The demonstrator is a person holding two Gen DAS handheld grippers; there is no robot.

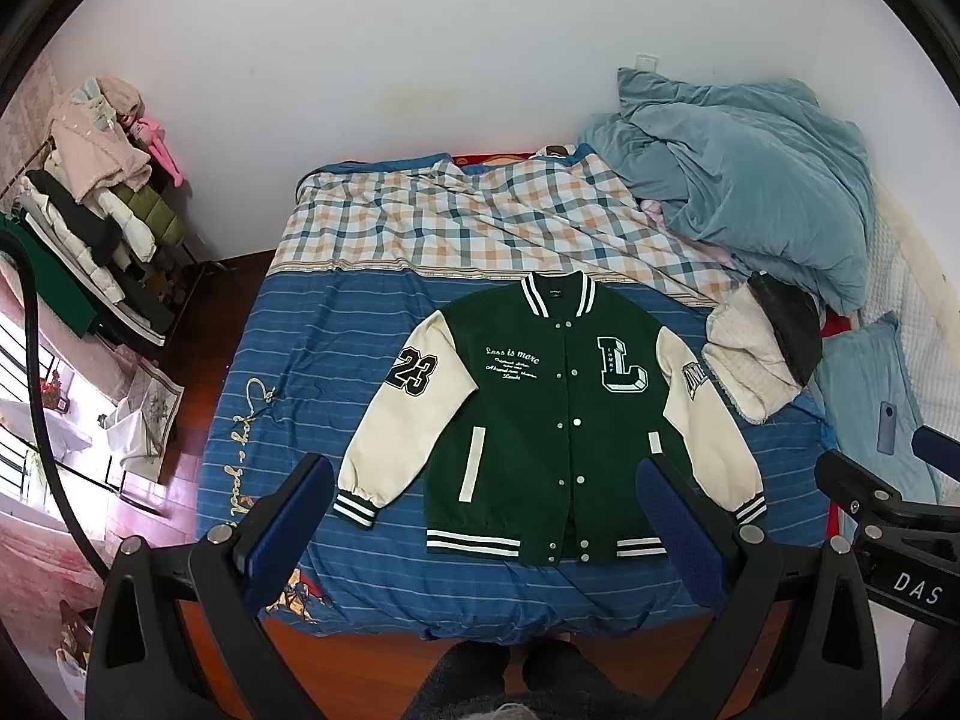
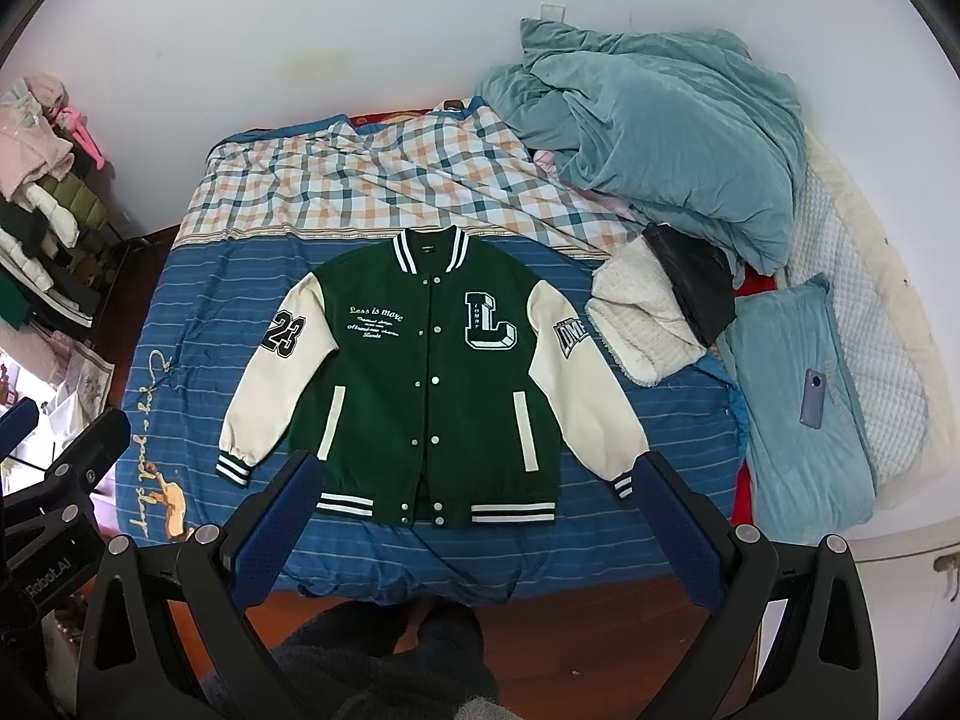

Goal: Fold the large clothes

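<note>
On the bed point(image 1: 288, 372), the green jacket point(image 1: 540, 414) lies flat; the left tongs point(image 1: 486, 516) and right tongs point(image 2: 474, 510) hang wide apart, holding nothing.

Left tongs point(image 1: 486, 516) and right tongs point(image 2: 474, 510) both gape wide, side by side, holding nothing.

Jacket point(image 2: 432, 372) R cuff point(image 2: 624, 486) partly behind jaws

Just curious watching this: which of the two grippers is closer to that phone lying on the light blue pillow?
Right. The phone lies off to the right gripper's right; the left gripper sits further left, so the phone is at its view's far right edge.
</note>
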